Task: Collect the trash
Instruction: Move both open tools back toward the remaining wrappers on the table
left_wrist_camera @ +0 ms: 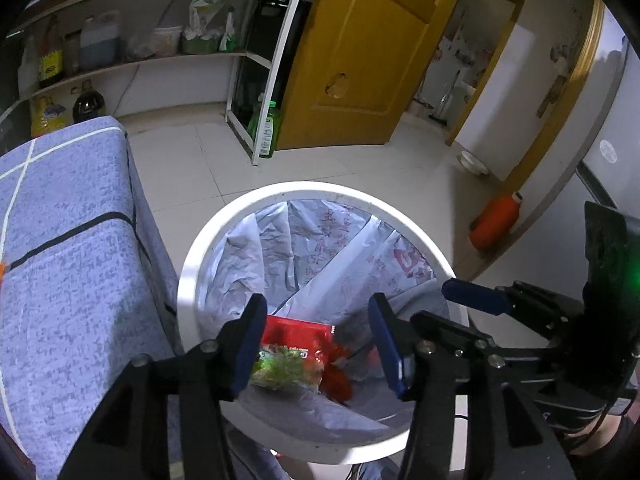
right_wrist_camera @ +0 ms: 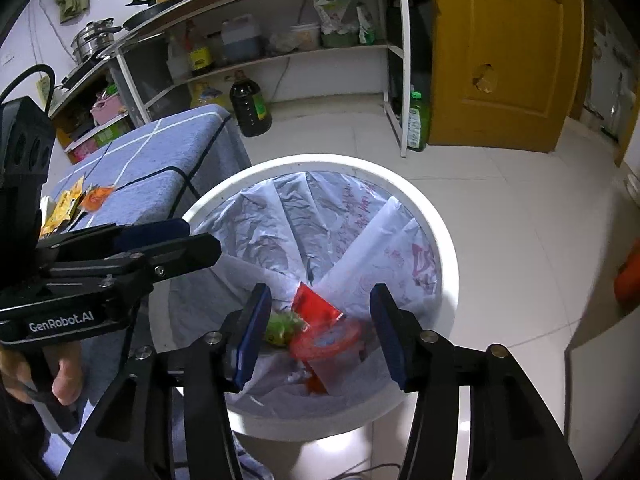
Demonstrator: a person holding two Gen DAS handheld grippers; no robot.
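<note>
Both hand-held grippers hang over a white round bin (left_wrist_camera: 188,280) that stands on the pale tiled floor, just right of a desk (left_wrist_camera: 72,240) draped in a blue cloth with white and black lines. The bin is lined with a thin white bag (left_wrist_camera: 280,248) printed with red characters too creased to read.

The left hand-held gripper (left_wrist_camera: 318,344) has its blue-padded jaws apart with nothing pressed between them. Below the gap, inside the bin, lie a red wrapper (left_wrist_camera: 296,332) and a green-printed packet (left_wrist_camera: 284,368); the small print on them is blurred. The right hand-held gripper (right_wrist_camera: 320,332) is likewise parted and holds nothing. Under it a red-lidded plastic cup (right_wrist_camera: 326,340) lies in the bag beside the same red wrapper (right_wrist_camera: 316,304) and green packet (right_wrist_camera: 284,324).

In the right wrist view the left hand-held gripper's body at the left edge carries the white lettering "GenRobot.AI", with a person's hand (right_wrist_camera: 60,376) on its grip. At the far left, yellow and orange snack wrappers (right_wrist_camera: 76,200) lie on the desk.

Farther back stand a metal rack with bottles and jugs (right_wrist_camera: 240,40), a dark oil jug (right_wrist_camera: 248,104) on the floor, a green bottle (right_wrist_camera: 418,120) and a yellow wooden door (right_wrist_camera: 504,56)
</note>
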